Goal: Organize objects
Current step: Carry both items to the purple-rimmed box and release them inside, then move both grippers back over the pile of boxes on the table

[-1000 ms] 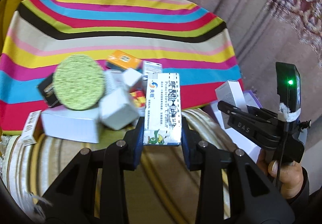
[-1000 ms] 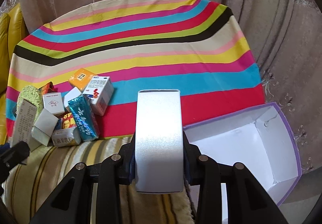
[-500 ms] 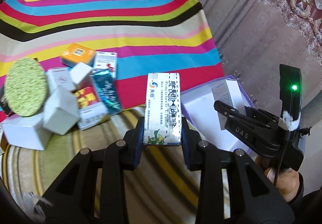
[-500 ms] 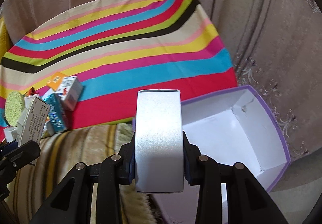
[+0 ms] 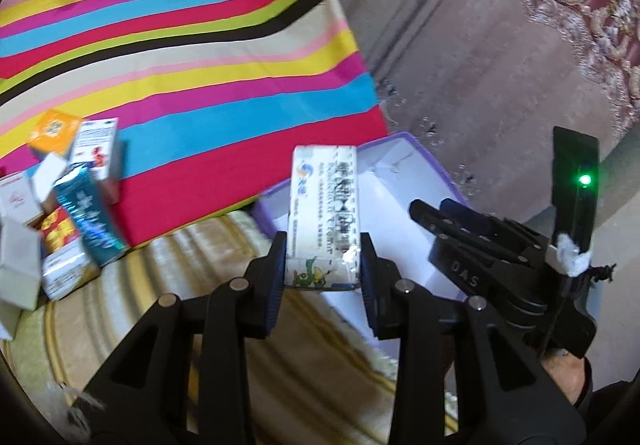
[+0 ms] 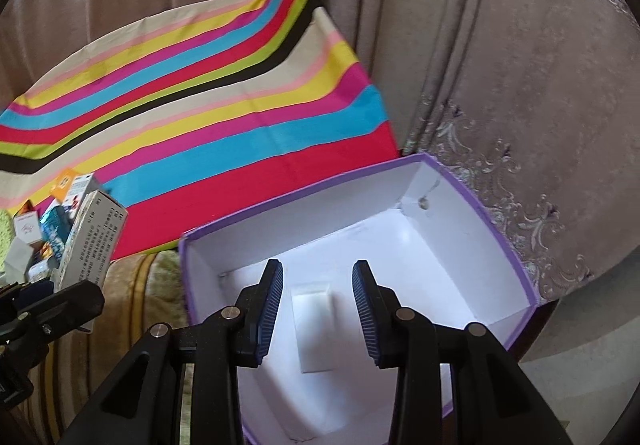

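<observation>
My left gripper (image 5: 322, 245) still has the white and blue medicine box (image 5: 324, 205) upright between its pads, just left of the purple storage box (image 5: 438, 169); its jaws are opening. The right wrist view shows the same medicine box (image 6: 94, 241) at the left edge. My right gripper (image 6: 318, 277) hangs open over the purple box (image 6: 496, 205). Below its fingers a silver-white carton (image 6: 314, 325) lies on the box's white floor. From the left wrist view, the right gripper (image 5: 424, 211) reaches over the box.
A pile of small cartons (image 5: 80, 213) lies at the left on the striped cloth (image 5: 200, 85). A beige patterned blanket (image 5: 168, 265) lies in front. Curtains (image 6: 520, 65) hang behind and to the right of the box.
Both grippers swung right from the pile to the purple box. The right gripper let go of the silver carton, which now lies inside the box. The left still carries the medicine box.
</observation>
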A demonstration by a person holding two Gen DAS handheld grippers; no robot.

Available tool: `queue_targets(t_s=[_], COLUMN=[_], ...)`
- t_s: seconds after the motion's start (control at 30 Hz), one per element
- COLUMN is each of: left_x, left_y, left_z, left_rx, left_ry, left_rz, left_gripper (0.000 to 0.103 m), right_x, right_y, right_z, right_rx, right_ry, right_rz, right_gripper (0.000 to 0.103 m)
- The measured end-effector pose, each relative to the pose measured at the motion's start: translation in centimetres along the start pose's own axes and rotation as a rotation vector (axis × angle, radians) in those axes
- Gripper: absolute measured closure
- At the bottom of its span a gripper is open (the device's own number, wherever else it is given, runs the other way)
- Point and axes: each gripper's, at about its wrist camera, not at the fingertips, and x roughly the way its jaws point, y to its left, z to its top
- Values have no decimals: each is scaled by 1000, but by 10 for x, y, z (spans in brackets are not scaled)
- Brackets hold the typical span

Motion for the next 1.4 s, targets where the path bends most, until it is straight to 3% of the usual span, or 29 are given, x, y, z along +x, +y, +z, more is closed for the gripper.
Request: queue_targets(t_s=[0.1, 0.3, 0.47, 0.6, 0.67, 0.83, 0.9, 1.07, 1.17, 1.4], left_x=[-1, -15, -36, -58, -68, -82, -92, -114, -126, -147], left_y=[-5, -11, -16, -18, -14, 5, 18, 49, 62, 87], left_z=[0, -1, -6, -12, -14, -18, -25, -38, -48, -71], left_rx=[18, 43, 75, 111, 126, 119, 81, -17, -59, -142], left_ry=[-12, -61, -136, -222, -246, -234, -240, -265, -276, -279], left_rz=[11, 85, 221, 235, 266, 377, 387, 468, 471, 495], left_gripper=[37, 22, 22, 18, 18, 18, 18, 18, 18, 18], right_x=[1, 0, -6, -20, -27, -40, -40, -40, -33, -30], right_y=[-11, -11, 1, -19, -35, -49, -32, 27, 73, 128], right_z=[1, 0, 2, 8, 13, 21, 23, 11, 0, -24], right_rx=[31, 29, -11, 56, 98, 122, 69, -40, -187, -299], right_ry=[5, 3, -22, -79, -102, -122, -116, -129, -75, 6], right_rz=[-13, 6, 8, 22, 3, -37, -58, -6, 21, 84], right_gripper=[56, 37, 28, 27, 20, 13, 12, 12, 12, 12])
